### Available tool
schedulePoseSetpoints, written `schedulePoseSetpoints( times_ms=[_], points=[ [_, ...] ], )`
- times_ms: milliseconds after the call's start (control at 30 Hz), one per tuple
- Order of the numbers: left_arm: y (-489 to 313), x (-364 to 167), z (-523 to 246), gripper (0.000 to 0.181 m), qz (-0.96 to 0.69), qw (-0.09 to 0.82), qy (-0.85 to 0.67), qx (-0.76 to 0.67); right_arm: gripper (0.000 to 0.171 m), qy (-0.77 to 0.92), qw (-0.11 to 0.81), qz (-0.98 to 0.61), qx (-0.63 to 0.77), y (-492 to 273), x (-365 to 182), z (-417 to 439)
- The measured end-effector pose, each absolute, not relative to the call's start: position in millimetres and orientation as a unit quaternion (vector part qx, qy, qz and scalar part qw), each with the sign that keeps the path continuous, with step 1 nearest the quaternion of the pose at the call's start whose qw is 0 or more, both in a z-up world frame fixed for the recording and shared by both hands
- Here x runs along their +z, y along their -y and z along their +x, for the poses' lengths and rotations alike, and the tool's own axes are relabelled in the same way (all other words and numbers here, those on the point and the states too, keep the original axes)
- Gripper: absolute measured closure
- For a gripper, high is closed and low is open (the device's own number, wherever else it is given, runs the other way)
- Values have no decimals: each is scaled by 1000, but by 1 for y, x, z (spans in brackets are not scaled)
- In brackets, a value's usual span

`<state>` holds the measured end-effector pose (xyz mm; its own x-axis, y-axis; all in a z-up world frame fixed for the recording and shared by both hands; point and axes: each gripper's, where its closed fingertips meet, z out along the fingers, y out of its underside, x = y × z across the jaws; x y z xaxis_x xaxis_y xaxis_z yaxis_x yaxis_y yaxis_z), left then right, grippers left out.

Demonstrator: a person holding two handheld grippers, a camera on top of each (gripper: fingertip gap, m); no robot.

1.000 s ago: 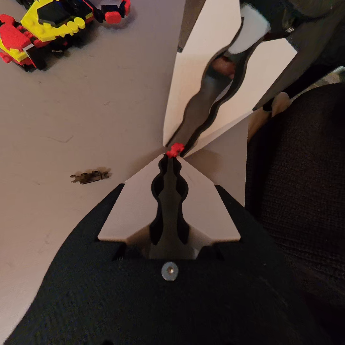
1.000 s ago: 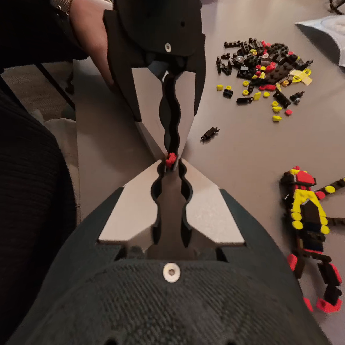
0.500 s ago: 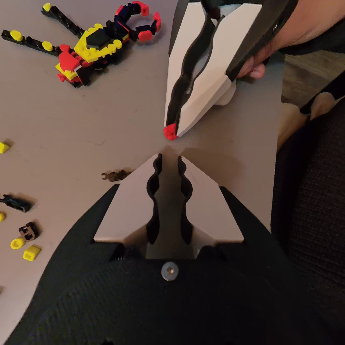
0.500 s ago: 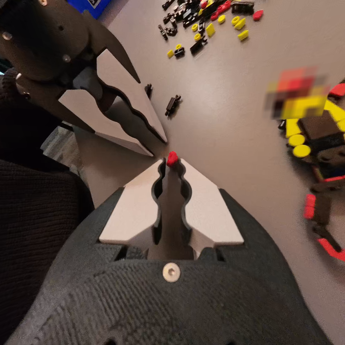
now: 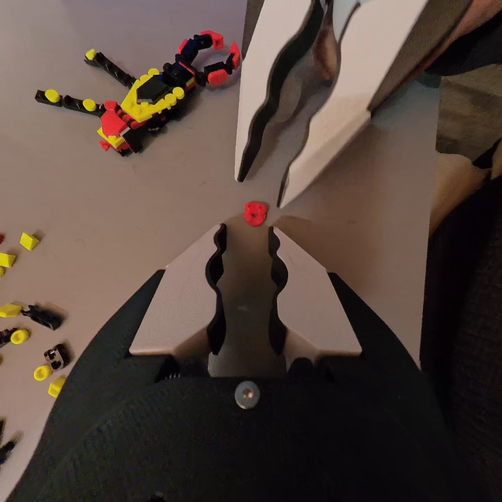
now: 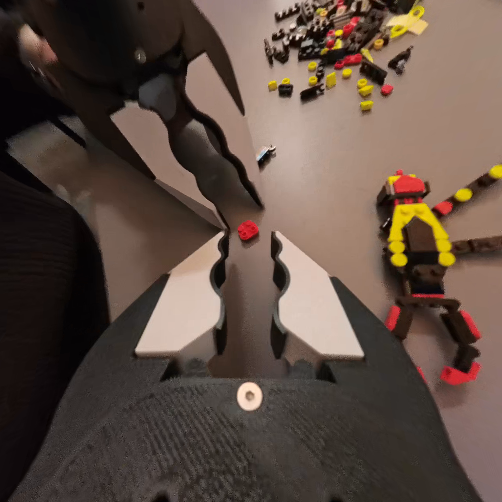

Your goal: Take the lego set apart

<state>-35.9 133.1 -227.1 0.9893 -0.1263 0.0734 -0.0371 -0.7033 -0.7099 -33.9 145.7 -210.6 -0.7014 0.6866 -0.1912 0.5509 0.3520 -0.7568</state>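
Observation:
A small red lego piece [image 5: 255, 213] lies loose on the grey table, just beyond my open left gripper [image 5: 246, 227]. It also shows in the right wrist view [image 6: 247, 229], just ahead of my open right gripper [image 6: 249, 233]. Neither gripper holds anything. The two grippers face each other tip to tip over the piece. The yellow, red and black lego model [image 5: 146, 100] lies on the table to the upper left in the left wrist view, and on the right in the right wrist view [image 6: 418, 244].
A pile of loose black, yellow and red lego pieces [image 6: 336, 46] lies at the top of the right wrist view. More loose pieces [image 5: 30, 326] lie at the left of the left wrist view. A small dark piece [image 6: 265, 153] lies alone. The table edge [image 5: 432, 190] runs at right. My two grippers' fingertips are within a few centimetres of each other. The small dark piece [image 6: 265, 153] lies around 5 cm away from my left fingertips.
Both grippers were shut on the red piece a second ago. The left gripper let go first, then the right opened, and the piece now lies on the table between them.

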Motion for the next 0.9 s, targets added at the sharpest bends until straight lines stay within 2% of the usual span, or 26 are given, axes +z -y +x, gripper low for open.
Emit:
schedulePoseSetpoints(
  times_ms=[133,233,400,667,733,900],
  points=[
    [-137,-227,-30,147,-919,385,-53,-75,133,867,143,-299,371,-145,-222,-34],
    [-138,-227,-29,147,-918,385,-51,-80,136,864,134,-284,394,-141,-217,-34],
    [-143,-227,-28,166,-919,382,-59,-81,151,867,117,-261,408,-142,-219,-33],
    [-141,-227,-18,168,-915,381,-91,-92,155,874,108,-223,419,-136,-216,-27],
    [-140,-226,-14,168,-914,380,-99,-101,160,876,91,-214,422,-133,-217,-22],
    [-136,-227,-7,168,-913,372,-102,-133,152,881,75,-202,421,-132,-218,-16]
  ],
)
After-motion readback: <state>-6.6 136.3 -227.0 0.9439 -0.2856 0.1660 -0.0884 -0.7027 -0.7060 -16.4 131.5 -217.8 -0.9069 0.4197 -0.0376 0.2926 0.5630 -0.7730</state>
